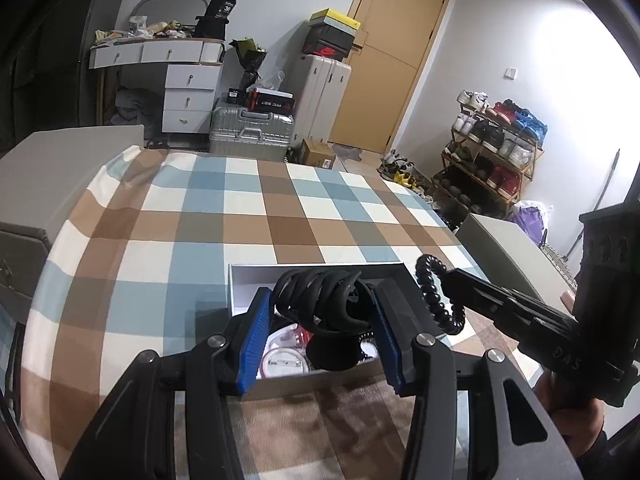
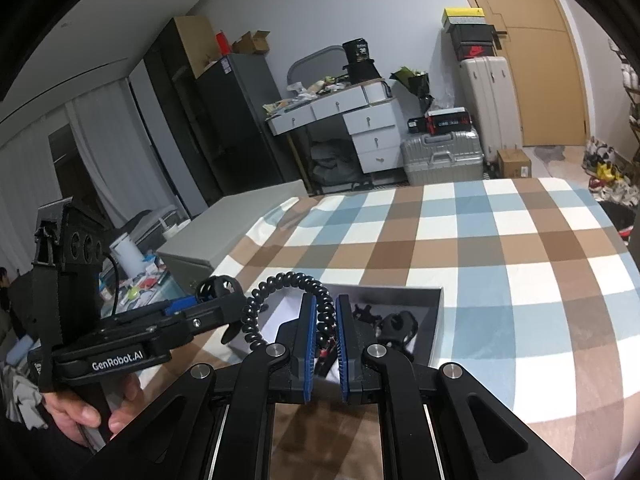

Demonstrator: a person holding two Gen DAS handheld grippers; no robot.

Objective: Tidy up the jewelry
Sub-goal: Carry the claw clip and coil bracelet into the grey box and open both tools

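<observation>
- Where the checked cloth (image 1: 248, 216) in blue, brown and white covers the tabletop, we see a shallow white box (image 1: 240, 280) lying open on it, near the edge closest to us.
- In the left wrist view we hold the left gripper (image 1: 320, 322) above that box; its blue-padded fingers (image 1: 252, 340) stand partly apart and press on either side of a black stand (image 1: 334, 320), a cone-like form with loops of black cord wound round its upper part.
- Beneath the stand, inside the box, we make out round white discs and a small red item; what they are we cannot tell.
- In the right wrist view the right gripper (image 2: 326, 340) has its fingers (image 2: 306, 344) closed on a black beaded bracelet (image 2: 280, 284), a spiral string of round beads that arches up and to the left of the pads.
- The same bracelet (image 1: 434, 296) appears in the left wrist view, curving from the tip of the right gripper (image 1: 452, 280), just beside the right-hand wall of the box.
- In the right wrist view the box (image 2: 436, 320) lies directly beyond the right fingers, with dark tangled items on its floor.
- A hand (image 2: 86, 408) grasps the handle of the left gripper (image 2: 216, 296), at the lower left of the right wrist view.
- Behind the tabletop we note a white dresser (image 1: 188, 84), a silver suitcase (image 1: 250, 136) and a shoe rack (image 1: 492, 160).
</observation>
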